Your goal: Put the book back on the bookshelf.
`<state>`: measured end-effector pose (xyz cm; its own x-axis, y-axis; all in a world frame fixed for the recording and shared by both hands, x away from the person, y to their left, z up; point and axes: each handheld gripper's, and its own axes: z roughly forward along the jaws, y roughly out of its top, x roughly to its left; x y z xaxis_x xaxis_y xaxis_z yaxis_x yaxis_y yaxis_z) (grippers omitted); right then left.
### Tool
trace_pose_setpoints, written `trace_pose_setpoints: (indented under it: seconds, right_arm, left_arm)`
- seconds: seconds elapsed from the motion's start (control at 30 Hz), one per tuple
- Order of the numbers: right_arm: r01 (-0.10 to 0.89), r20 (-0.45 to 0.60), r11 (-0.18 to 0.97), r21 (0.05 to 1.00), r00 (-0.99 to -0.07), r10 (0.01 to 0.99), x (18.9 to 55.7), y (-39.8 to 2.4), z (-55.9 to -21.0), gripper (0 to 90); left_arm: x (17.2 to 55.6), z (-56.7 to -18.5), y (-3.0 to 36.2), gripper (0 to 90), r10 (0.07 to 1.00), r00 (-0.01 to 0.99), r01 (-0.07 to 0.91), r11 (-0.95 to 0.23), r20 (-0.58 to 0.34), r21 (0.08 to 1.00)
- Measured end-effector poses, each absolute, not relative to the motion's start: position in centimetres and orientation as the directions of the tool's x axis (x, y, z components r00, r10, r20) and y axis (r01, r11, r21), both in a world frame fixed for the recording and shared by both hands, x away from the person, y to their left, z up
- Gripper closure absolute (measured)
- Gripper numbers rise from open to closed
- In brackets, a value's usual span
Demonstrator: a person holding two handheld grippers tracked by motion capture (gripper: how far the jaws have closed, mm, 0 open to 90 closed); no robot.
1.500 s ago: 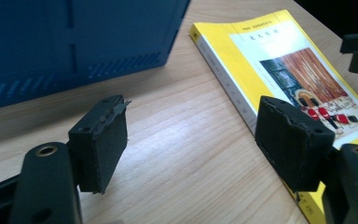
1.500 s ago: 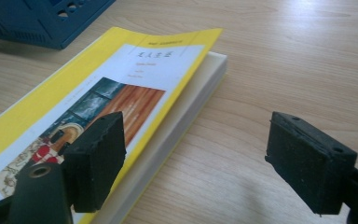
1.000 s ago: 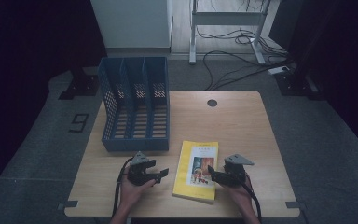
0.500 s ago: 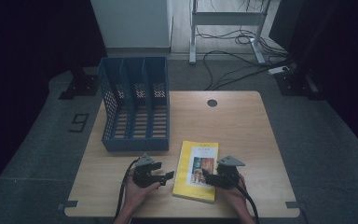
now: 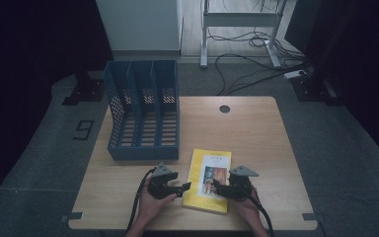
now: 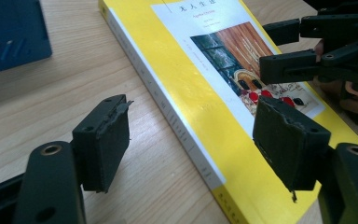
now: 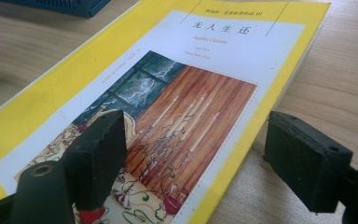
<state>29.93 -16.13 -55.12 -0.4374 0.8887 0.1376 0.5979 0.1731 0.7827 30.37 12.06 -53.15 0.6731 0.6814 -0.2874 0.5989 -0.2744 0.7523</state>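
Yellow book point(image 5: 209, 179) lies flat on the table point(image 5: 256, 133), face up, near the front edge and a little right of centre, its cover carrying a white panel with a picture of candles against red-brown boards. It sits just in front of the blue file rack point(image 5: 143, 109), near it but apart, with bare wood between them.

Left tongs point(image 5: 185, 187) hover at the book's left long edge, jaws spread wide; in the left gripper view point(image 6: 193, 142) one jaw stands over the bare wood and the other over the yellow cover, with the spine running between them, and neither jaw is seen pressing the book. Right tongs point(image 5: 216, 186) reach in from the right side, also released; in the right gripper view point(image 7: 193, 161) one jaw hangs above the cover picture and the other beyond the book's right edge, over the table. The two sets of tongs face each other across the lower part of the cover, close together but not touching. Each is held in a hand coming in from the table's front edge.
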Motion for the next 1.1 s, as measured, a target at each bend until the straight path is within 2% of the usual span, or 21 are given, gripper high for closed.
trace_pose_setpoints:
  seconds: [0.23,0.4,1.1]
  right_arm:
    - [0.594,0.127,0.181,0.784,-0.438,0.890,29.9,-16.1,-55.1,20.7]
    - [0.591,0.120,0.188,0.785,-0.443,0.888,29.9,-16.1,-55.0,20.9]
    - [0.610,0.114,0.202,0.766,-0.439,0.891,31.1,-15.7,-54.8,16.2]
  left_arm:
    - [31.7,-53.4,10.5,27.2,0.679,0.668,0.622,-0.285,-0.304,0.729]
    - [31.8,-54.5,9.2,28.1,0.671,0.683,0.631,-0.343,-0.289,0.696]
    - [31.3,-54.9,8.3,28.9,0.691,0.682,0.599,-0.342,-0.238,0.724]
